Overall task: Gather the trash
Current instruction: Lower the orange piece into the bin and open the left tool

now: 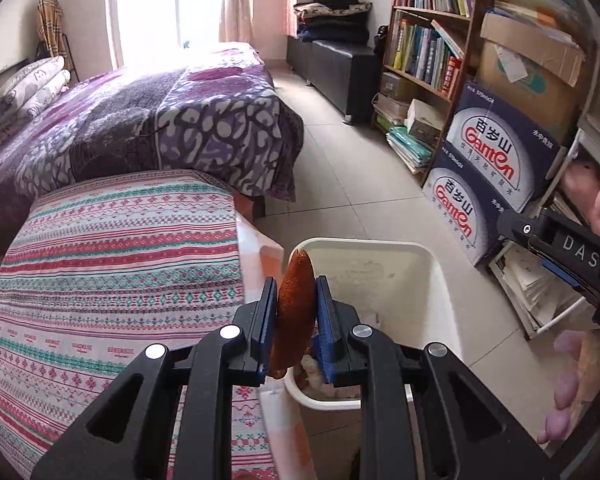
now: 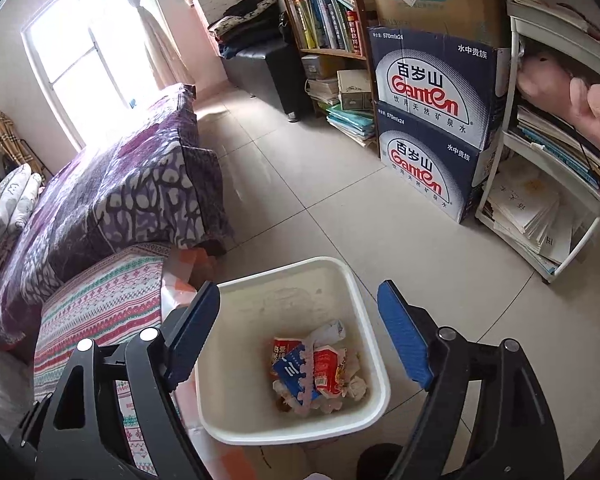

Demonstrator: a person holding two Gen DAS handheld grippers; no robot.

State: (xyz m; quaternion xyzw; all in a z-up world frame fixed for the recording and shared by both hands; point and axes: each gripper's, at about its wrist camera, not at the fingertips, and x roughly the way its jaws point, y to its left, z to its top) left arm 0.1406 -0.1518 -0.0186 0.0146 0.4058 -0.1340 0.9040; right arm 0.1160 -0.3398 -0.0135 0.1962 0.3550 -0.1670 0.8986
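Note:
My left gripper [image 1: 296, 284] is shut on a long orange-brown piece of peel [image 1: 294, 320], which stands upright between the blue pads. It hangs over the near left rim of a white square bin [image 1: 380, 242] on the floor. In the right wrist view my right gripper [image 2: 300, 292] stands open above the same bin [image 2: 284, 268], with nothing between its fingers. Inside the bin lies trash [image 2: 320, 368]: red and blue wrappers, crumpled white paper and a pink strip.
A table with a striped patterned cloth [image 1: 100, 280] stands just left of the bin, and a bed with a purple cover [image 1: 160, 128] lies beyond it. Two stacked blue Ganten boxes [image 2: 428, 120], a bookshelf [image 1: 424, 52] and a white rack [image 2: 540, 208] line the right side across a tiled floor [image 2: 340, 200].

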